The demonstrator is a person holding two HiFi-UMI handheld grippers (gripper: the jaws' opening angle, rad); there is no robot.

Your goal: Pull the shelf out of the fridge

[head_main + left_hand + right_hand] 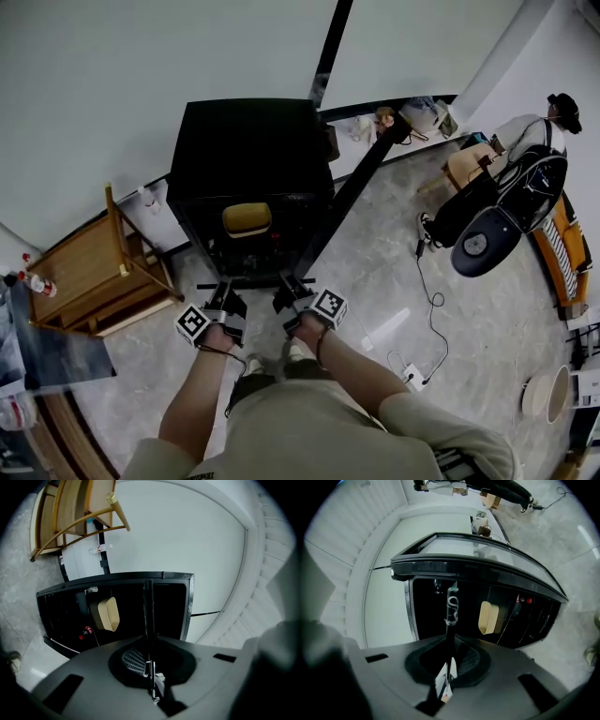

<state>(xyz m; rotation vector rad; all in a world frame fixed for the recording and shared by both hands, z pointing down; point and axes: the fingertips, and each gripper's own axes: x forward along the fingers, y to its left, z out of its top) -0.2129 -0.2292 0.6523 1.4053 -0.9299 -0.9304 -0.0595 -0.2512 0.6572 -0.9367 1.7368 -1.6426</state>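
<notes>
A small black fridge (248, 150) stands open on the floor, its door (361, 178) swung out to the right. A thin dark shelf (253, 280) sticks out of its front at the bottom. My left gripper (226, 291) and right gripper (292, 289) each grip its front edge, side by side. The shelf (148, 616) runs edge-on between the shut jaws of my left gripper (149, 667). In the right gripper view the shelf (451, 620) likewise sits in my right gripper (449, 665). A yellow tub (247, 218) rests inside the fridge.
A wooden chair (94, 272) stands close to the fridge's left. A person (525, 159) sits at the far right beside a dark round bag (483, 242). A cable and power strip (414, 377) lie on the floor to my right. A white wall is behind the fridge.
</notes>
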